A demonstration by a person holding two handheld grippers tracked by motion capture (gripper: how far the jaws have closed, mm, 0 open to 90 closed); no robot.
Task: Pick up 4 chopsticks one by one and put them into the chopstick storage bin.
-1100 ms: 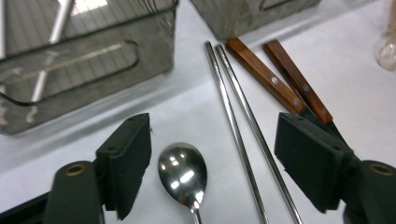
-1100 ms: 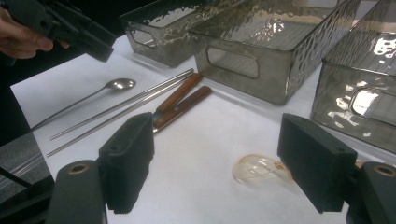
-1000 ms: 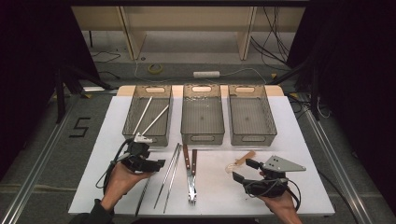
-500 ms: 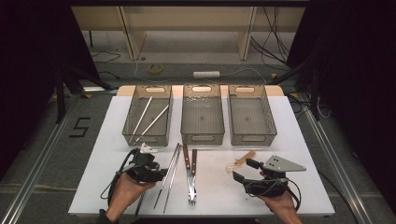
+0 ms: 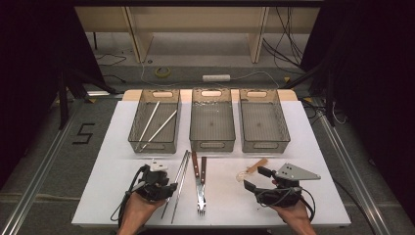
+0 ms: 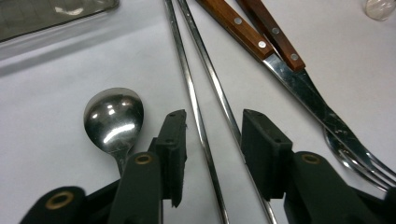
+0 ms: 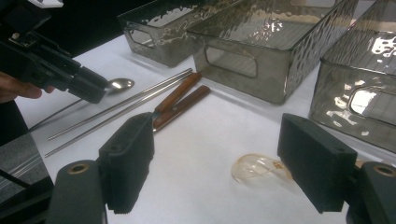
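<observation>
While the left gripper (image 6: 212, 140) sits low over the white table (image 5: 313, 147), its jaws straddle the two metal chopsticks (image 6: 198, 116); they have just been closing, yet the pads do not press on the rods, so nothing is gripped. One chopstick runs up the gap between the pads, and the other passes just under the inner edge of the right-hand pad. The chopsticks lie side by side on the table near the person's edge, left of centre in the high view. Just beside the left-hand jaw lies a metal spoon (image 6: 113, 119), bowl up. On the other side of the chopsticks lie two wooden-handled forks (image 6: 299, 79), handles pointing away and tines toward the person.

The right gripper (image 7: 217, 165) rests near the right front of the table with its jaws wide apart and empty. A clear plastic spoon (image 7: 259, 172) lies on the table between and just beyond its pads.

Farther back, three grey trays (image 5: 213, 128) stand in a row. The left tray (image 5: 155, 142) holds two white chopsticks (image 5: 156, 125), lying aslant.
</observation>
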